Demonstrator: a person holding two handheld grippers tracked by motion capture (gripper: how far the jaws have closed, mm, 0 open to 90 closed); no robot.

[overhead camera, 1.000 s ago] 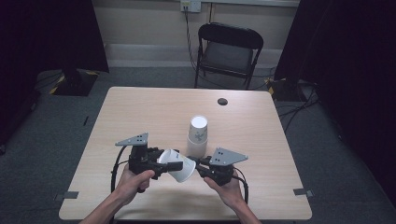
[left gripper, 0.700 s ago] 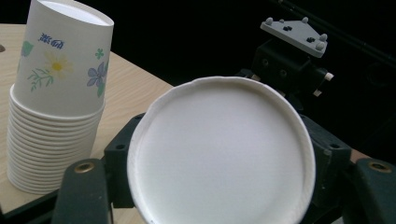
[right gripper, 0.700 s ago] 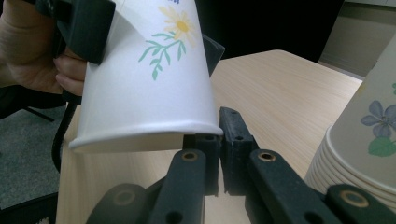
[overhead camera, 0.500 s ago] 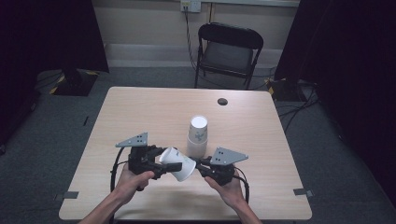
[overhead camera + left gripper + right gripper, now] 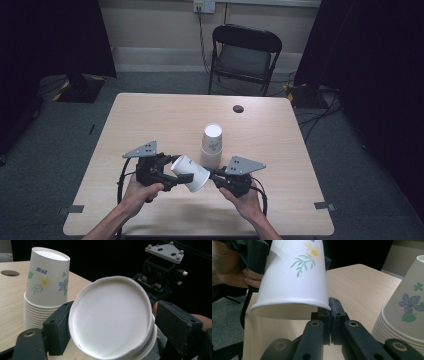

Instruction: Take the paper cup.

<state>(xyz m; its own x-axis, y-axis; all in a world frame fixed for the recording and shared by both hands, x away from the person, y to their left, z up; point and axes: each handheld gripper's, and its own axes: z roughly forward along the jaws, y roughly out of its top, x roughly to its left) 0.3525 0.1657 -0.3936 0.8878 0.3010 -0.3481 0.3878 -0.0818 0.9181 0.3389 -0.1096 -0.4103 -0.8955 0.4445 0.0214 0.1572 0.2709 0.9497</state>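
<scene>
White paper with a flower print: we hold one cup [image 5: 190,173] on its side just in front of the upside-down cup stack [image 5: 211,145], clear of the table [image 5: 150,120]. Our right tool [image 5: 212,174] has its jaws pinched shut on the cup's rim, at the side nearest the stack. Our left tool [image 5: 176,169] has just been opening; its jaws now stand wide either side of the cup's base, the cup between them, and we cannot tell whether the pads touch it.
</scene>
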